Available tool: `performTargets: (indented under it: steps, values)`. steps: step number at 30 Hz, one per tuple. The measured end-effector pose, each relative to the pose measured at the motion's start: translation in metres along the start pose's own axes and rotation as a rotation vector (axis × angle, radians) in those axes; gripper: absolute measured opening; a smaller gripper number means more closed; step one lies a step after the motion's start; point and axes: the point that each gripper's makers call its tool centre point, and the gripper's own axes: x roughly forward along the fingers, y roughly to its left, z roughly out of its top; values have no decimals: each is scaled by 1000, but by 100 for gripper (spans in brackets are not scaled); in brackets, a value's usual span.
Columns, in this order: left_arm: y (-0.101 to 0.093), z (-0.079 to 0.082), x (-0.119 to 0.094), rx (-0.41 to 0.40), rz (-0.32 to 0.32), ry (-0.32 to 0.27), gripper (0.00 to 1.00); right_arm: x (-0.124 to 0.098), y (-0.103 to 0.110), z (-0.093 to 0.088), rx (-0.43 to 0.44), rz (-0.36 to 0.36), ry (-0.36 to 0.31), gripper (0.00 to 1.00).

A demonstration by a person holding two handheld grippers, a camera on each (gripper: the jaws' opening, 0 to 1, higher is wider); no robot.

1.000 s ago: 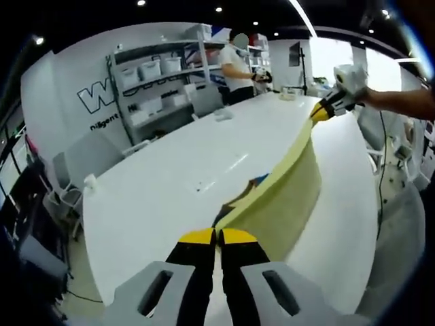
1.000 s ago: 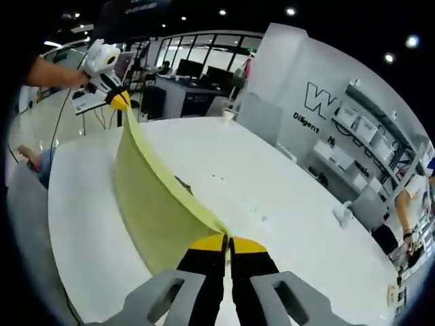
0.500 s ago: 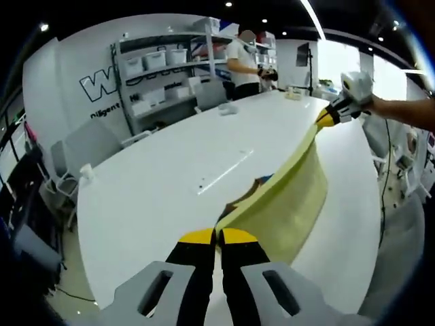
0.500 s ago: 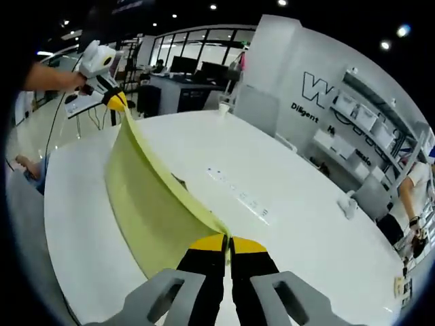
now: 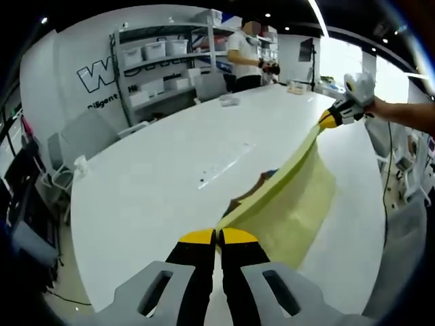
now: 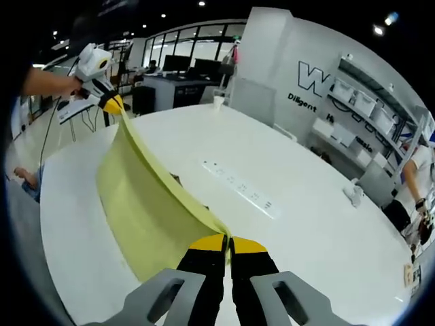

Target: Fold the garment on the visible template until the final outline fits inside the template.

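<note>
A pale yellow garment [image 5: 292, 204] hangs stretched in the air above the white table [image 5: 149, 183], held by its top edge between the two grippers. My left gripper [image 5: 217, 236] is shut on one end of it at the bottom of the left gripper view, and the right gripper [image 5: 329, 121] grips the far end there. In the right gripper view my right gripper [image 6: 228, 242] is shut on the garment [image 6: 143, 210], with the left gripper [image 6: 112, 104] at the far end. A dark patch with blue [image 5: 255, 187] lies on the table behind the cloth.
A power strip [image 6: 241, 190] is set into the table's middle. Shelves with white bins [image 5: 160, 68] and grey chairs [image 5: 88, 139] stand along the wall. A person [image 5: 248, 51] stands at the table's far end, near small items [image 5: 228, 100].
Both views have shifted a little over the table with the garment still held taut. The cloth hangs slightly further across the table; both grips are unchanged.
</note>
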Motion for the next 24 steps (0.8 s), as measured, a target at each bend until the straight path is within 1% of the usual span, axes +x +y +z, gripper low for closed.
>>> performTargets:
  steps: [4,8,15,20,24]
  values:
    - [5,-9,11,-13,2,28,2,13,0,-3,5,10,18,0]
    - [11,-21,25,-4,9,59,2,27,3,-10,3,18,44,0]
    - [18,-26,43,-13,18,68,2,47,-1,-24,24,20,63,0]
    - [23,-31,58,19,28,78,2,60,-4,-29,17,13,72,0]
    - [29,-38,72,26,32,94,2,75,-6,-38,22,10,98,0]
